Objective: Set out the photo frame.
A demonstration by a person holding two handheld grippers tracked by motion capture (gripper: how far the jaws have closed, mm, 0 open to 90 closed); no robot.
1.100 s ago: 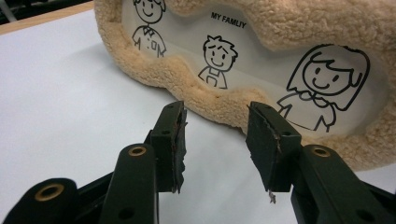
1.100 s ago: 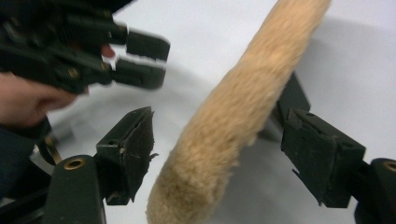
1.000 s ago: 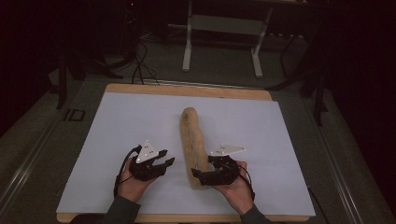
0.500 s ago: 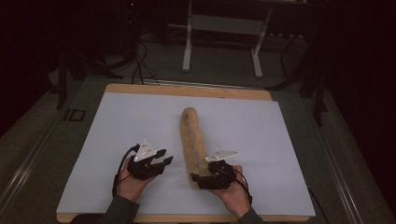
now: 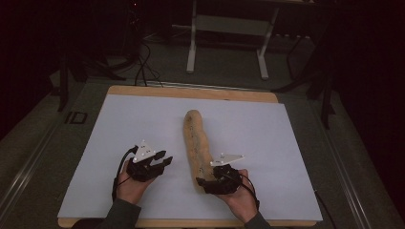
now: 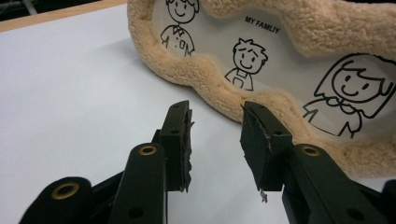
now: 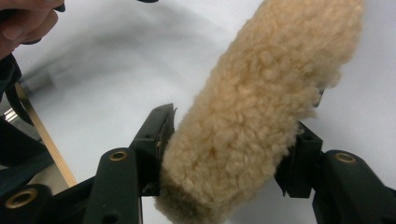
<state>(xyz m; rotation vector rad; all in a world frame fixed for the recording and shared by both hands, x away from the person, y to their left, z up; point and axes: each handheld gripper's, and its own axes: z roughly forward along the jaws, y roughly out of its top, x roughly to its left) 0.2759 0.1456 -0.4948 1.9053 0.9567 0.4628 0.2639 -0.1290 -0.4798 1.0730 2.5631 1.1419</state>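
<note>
White sheet covering the table; wooden table edge bare at the far side; white metal frame legs on the floor beyond; dark cables trailing nearby.

high view: dim, surroundings near black, white mat brightest | gripper views: bright, even light, soft shadows | near jaws slightly soft, fleece sharp | no glare, mild edge blur

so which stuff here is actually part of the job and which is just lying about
In the job:
- fleece roll, its near end between the right gripper fingers, which have just been closing
- left gripper, open beside the roll's printed side

Lying about:
- white sheet
- wooden board
- metal stand and cables beyond the table
</note>
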